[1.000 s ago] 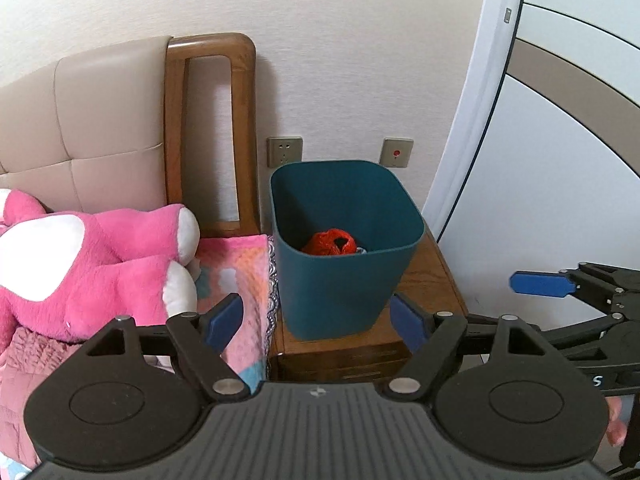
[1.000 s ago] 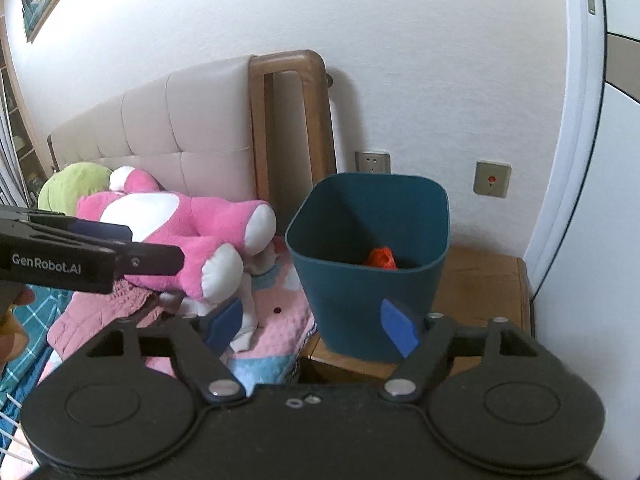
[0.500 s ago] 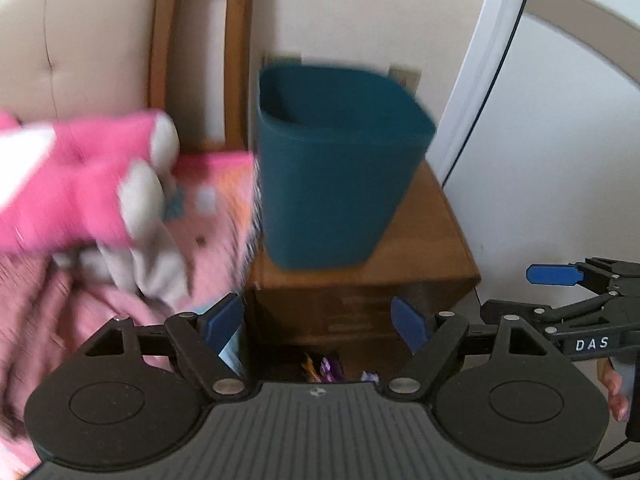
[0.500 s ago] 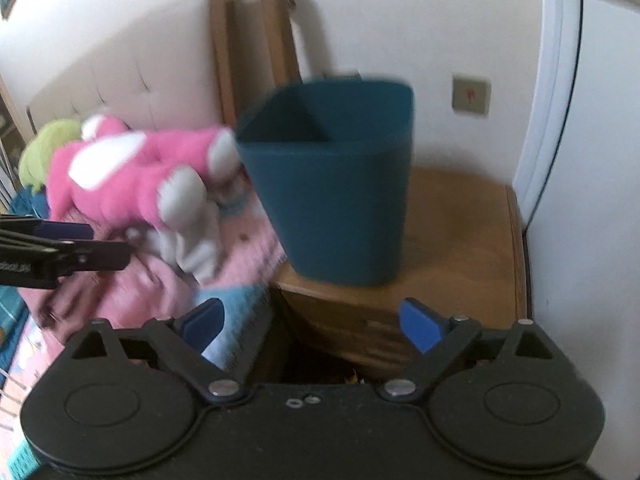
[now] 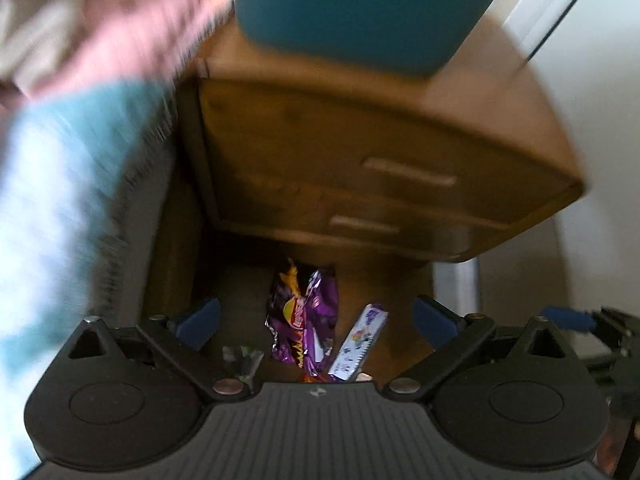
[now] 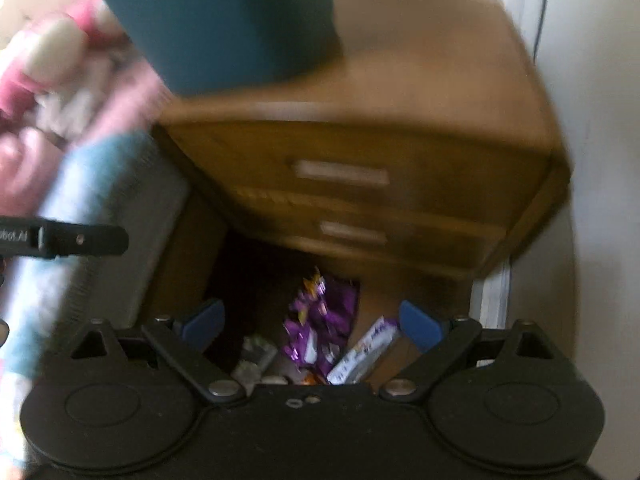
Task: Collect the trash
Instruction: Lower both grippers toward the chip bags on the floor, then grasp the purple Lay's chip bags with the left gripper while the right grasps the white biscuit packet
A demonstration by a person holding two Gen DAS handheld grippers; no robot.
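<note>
A: Left wrist view. What lies between the blue pads?

B: The left tongs (image 5: 316,322) are released, pads spread wide with nothing between them. Beyond them, on the floor (image 5: 396,280) in front of the wooden nightstand (image 5: 380,152), lie a purple snack bag (image 5: 304,320), a white wrapper (image 5: 358,344) just beside it on the right, and a small silvery wrapper (image 5: 242,358) to its left, close to the tongs' linkage. The far right edge shows the right tongs' blue fingertip (image 5: 566,320).

A: And the bin?

B: The teal trash bin (image 5: 360,12) stands on top of the nightstand, at the upper edge of the frame; its contents cannot be seen from this angle. Pink and pale blue bedding (image 5: 60,160), blurred, fills the left side.

A: Right wrist view?

B: The right tongs (image 6: 312,320) are likewise released and grasp nothing. The same litter shows between their pads: the purple snack bag (image 6: 320,320), the white wrapper (image 6: 368,352) to its right, the silvery wrapper (image 6: 254,358) to its left. The teal trash bin (image 6: 224,20) sits on the nightstand (image 6: 360,184), whose two drawers face the camera. A black arm of the left tongs (image 6: 64,237) enters from the left edge, well apart from the litter. Both views are motion-blurred.
</note>
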